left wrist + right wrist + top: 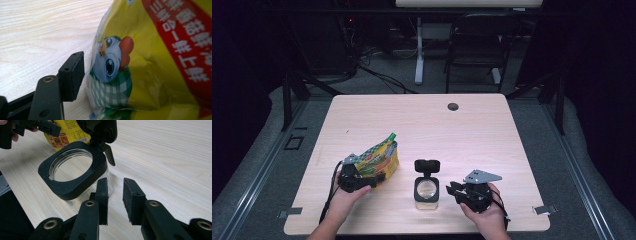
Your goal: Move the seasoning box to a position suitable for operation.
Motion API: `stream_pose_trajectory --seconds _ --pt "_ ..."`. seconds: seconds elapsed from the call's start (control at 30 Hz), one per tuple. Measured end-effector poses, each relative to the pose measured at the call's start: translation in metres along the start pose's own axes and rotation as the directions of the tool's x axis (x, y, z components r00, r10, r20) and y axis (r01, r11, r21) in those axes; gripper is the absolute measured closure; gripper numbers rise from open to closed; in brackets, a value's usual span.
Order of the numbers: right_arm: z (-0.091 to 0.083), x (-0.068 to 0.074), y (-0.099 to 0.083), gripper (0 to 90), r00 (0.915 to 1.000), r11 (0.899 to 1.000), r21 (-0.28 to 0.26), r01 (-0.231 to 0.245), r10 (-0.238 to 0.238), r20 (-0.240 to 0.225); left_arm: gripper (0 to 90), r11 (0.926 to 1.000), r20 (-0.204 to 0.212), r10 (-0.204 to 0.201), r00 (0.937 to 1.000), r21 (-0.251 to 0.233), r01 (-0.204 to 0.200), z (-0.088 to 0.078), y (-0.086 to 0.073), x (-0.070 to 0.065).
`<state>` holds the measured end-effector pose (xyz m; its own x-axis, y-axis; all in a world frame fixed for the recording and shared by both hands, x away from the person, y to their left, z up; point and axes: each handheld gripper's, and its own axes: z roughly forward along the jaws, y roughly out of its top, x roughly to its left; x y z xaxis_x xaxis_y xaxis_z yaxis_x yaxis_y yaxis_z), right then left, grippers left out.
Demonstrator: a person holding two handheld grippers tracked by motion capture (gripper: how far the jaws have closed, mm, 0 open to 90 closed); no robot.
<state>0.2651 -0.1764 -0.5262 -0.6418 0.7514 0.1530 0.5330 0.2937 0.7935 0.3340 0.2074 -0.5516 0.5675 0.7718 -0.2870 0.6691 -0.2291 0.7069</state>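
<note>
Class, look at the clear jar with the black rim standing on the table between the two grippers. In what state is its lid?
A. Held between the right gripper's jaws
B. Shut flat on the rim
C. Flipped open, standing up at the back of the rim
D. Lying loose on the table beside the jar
C: the jar has its hinged lid standing up behind the open rim, and the right gripper has nothing between its jaws.
</note>
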Motion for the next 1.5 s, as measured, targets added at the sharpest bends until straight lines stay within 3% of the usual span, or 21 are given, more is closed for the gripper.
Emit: stream_pose_trajectory --seconds 0.33,0.97,1.1,1.5 --pt "0.001 0.001 0.0 74.2 1.0 1.0 0.006 -0.001 0.001 0.002 37.9 0.9996 0.015 -0.014 0.9998 -0.026 0.014 0.007 -0.007 0.003" --pt "0.002 0.0 -0.001 74.0 1.0 1.0 0.022 0.009 -0.009 -0.004 41.9 0.9986 -0.017 0.009 0.9998 -0.051 -0.01 0.016 -0.017 0.006" --pt "0.002 0.0 -0.001 74.0 1.0 1.0 0.021 0.009 -0.009 -0.003 42.5 0.9992 -0.026 0.021 0.9994 -0.033 -0.022 0.018 -0.018 0.006" --pt "0.002 0.0 -0.001 73.8 1.0 1.0 0.02 0.008 -0.008 -0.003 44.7 0.9978 -0.01 0.027 0.9996 -0.06 -0.028 0.02 -0.02 0.008"
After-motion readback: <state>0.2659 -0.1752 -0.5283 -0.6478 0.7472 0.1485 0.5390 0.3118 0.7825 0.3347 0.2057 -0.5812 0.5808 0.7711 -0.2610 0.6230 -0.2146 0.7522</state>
